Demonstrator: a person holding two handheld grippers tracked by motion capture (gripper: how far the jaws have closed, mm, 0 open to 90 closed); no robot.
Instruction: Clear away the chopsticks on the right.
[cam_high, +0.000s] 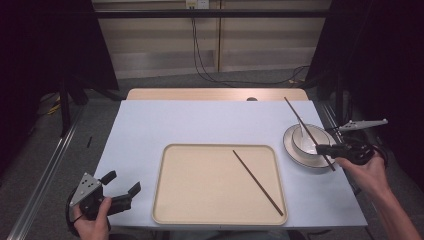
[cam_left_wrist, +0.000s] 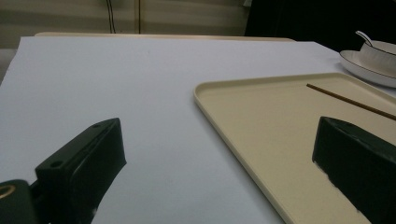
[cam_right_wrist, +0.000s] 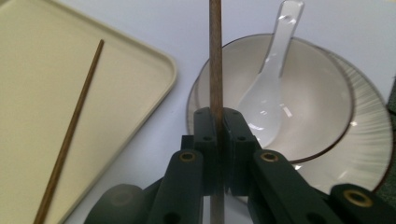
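A cream tray (cam_high: 170, 200) lies at the table's front centre with one brown chopstick (cam_high: 257, 175) lying slantwise on it. My right gripper (cam_high: 322, 148) is shut on a second brown chopstick (cam_high: 299, 120), held above the white bowl (cam_high: 303, 142) that sits on a plate (cam_high: 292, 150) at the right. In the right gripper view the chopstick (cam_right_wrist: 215, 56) runs straight up between the closed jaws, over the bowl (cam_right_wrist: 322, 88) with its white spoon (cam_right_wrist: 266, 93). My left gripper (cam_high: 121, 184) rests open at the front left, nothing between its jaws.
The white table top (cam_high: 200, 120) reaches back to a wooden strip. Dark curtains stand on both sides, and cables hang on the back wall. In the left gripper view the tray (cam_left_wrist: 261, 140) lies to the right, with the bowl and plate (cam_left_wrist: 369, 58) beyond.
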